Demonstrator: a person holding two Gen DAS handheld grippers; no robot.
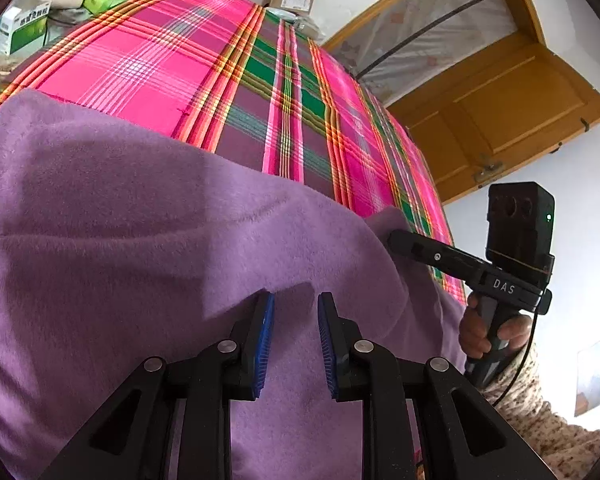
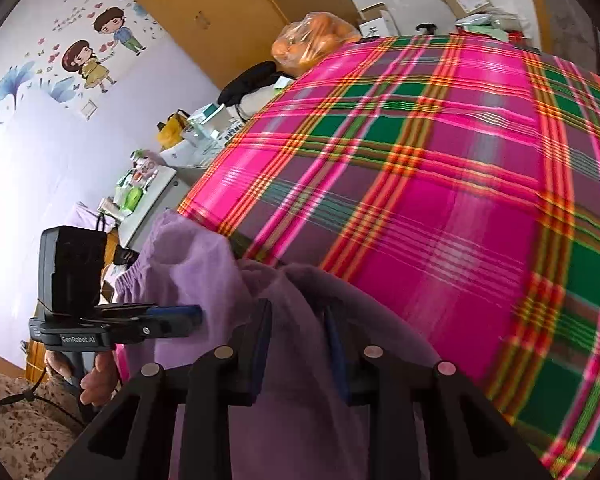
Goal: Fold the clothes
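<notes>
Bright daylight on pale walls. Wooden door (image 1: 496,120) standing open beside a netted doorway (image 1: 432,36). Cartoon wall stickers (image 2: 88,56) near a wooden wardrobe (image 2: 220,12). Pink-green plaid bedsheet (image 2: 440,168); bagged oranges (image 2: 312,44) and cardboard boxes (image 1: 292,0) beyond.

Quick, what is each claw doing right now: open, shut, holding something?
Left claw: open, its blue pads apart over the purple garment, gripping nothing.
Right claw: purple cloth lies between its fingers, which stand apart; whether it actually grips cannot be told.

A pink and green plaid cloth (image 1: 228,80) covers the worktop; a purple garment (image 1: 120,220) lies on its near part.
</notes>
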